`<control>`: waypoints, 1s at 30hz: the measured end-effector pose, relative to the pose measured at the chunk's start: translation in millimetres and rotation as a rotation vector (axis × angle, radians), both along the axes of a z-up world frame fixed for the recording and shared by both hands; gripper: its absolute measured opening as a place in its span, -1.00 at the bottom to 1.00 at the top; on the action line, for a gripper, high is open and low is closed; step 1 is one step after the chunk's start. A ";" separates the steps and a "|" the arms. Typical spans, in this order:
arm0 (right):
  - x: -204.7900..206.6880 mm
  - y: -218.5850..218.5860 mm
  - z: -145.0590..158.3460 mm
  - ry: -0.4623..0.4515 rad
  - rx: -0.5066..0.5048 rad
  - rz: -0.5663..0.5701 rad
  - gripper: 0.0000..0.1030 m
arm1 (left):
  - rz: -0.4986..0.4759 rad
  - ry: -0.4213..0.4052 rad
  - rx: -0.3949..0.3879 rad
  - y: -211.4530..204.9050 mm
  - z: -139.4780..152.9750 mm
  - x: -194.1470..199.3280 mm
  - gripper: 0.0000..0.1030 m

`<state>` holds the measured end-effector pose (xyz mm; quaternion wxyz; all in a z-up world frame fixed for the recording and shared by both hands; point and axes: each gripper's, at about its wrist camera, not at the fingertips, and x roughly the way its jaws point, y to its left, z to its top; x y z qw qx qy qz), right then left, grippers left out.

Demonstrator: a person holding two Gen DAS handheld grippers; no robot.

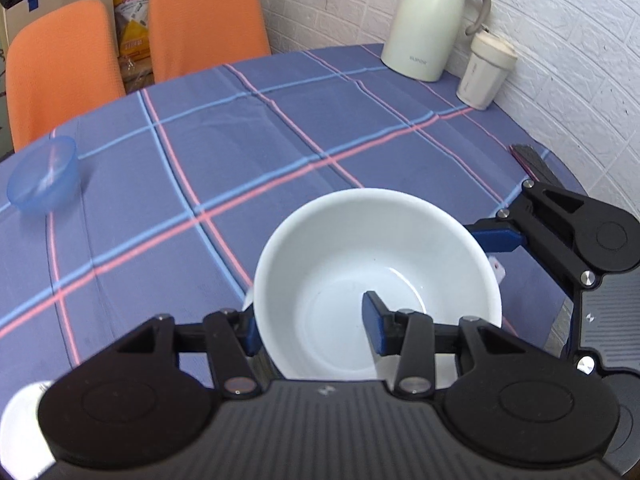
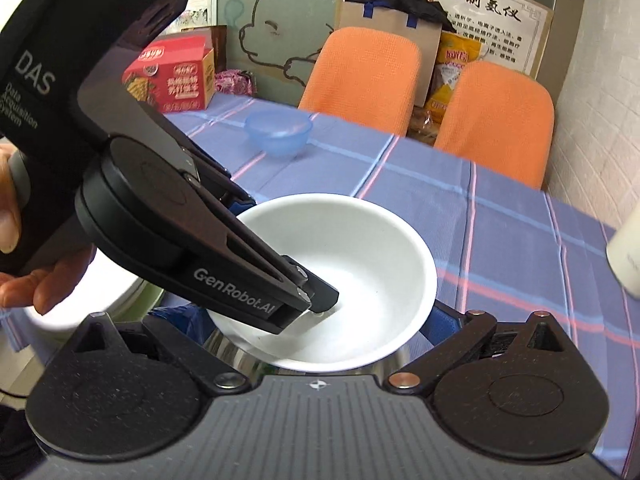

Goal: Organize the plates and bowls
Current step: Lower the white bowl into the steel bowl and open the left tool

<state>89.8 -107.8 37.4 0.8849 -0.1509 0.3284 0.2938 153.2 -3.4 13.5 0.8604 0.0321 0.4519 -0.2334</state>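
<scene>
A white bowl hangs tilted over the checked tablecloth. My left gripper is shut on its near wall, one blue pad inside and the other outside. In the right wrist view the same bowl lies between the wide-spread fingers of my right gripper, which is open. A shiny metal surface shows just under the bowl. One right pad stands beside the bowl's rim. A blue translucent bowl sits at the far side. A white dish lies under the person's hand.
A pale thermos jug and a lidded cup stand by the white brick wall. Two orange chairs sit behind the table. A red carton rests at the far corner. A dark flat object lies at the table's right edge.
</scene>
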 end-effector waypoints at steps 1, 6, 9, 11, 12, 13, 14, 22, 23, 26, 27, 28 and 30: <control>-4.3 -0.4 -2.5 0.003 -0.002 0.000 0.75 | 0.002 0.002 0.004 -0.4 -3.3 -1.8 -0.17; -11.0 -0.3 -15.4 0.023 -0.004 -0.009 0.72 | 0.008 -0.009 0.035 -1.9 -15.9 -3.7 -0.01; -17.9 0.2 -24.4 0.024 -0.016 -0.014 0.71 | 0.011 -0.005 0.034 -0.1 -20.7 -3.3 0.38; -19.1 1.0 -27.9 0.012 -0.035 -0.017 0.71 | 0.013 -0.012 0.032 2.9 -19.7 -3.5 0.41; -19.5 0.7 -28.6 0.005 -0.046 -0.020 0.72 | 0.015 -0.011 0.020 5.6 -19.1 -3.7 0.42; -21.6 -0.4 -29.1 -0.002 -0.052 -0.023 0.72 | 0.020 -0.005 0.005 8.2 -18.3 -3.6 0.44; -25.8 -2.5 -31.0 -0.005 -0.053 -0.025 0.72 | 0.027 0.004 -0.007 11.0 -17.4 -4.2 0.45; -40.5 -29.0 -30.3 0.017 0.007 -0.065 0.72 | 0.038 -0.052 -0.021 23.2 -0.5 -25.9 0.54; -43.5 -32.0 -30.2 0.017 0.011 -0.065 0.72 | 0.043 -0.068 -0.012 23.7 1.4 -28.1 0.56; -50.3 -36.2 -28.3 0.010 0.025 -0.070 0.72 | 0.063 -0.094 -0.003 28.6 7.3 -32.1 0.59; -51.6 -36.9 -27.2 0.006 0.032 -0.069 0.72 | 0.068 -0.099 -0.004 31.1 9.2 -32.9 0.59; -52.0 -37.0 -25.9 0.004 0.038 -0.067 0.72 | 0.074 -0.105 -0.006 34.0 11.1 -33.5 0.60; -50.7 -36.2 -23.7 -0.001 0.047 -0.067 0.72 | 0.080 -0.109 -0.006 40.1 13.9 -34.5 0.62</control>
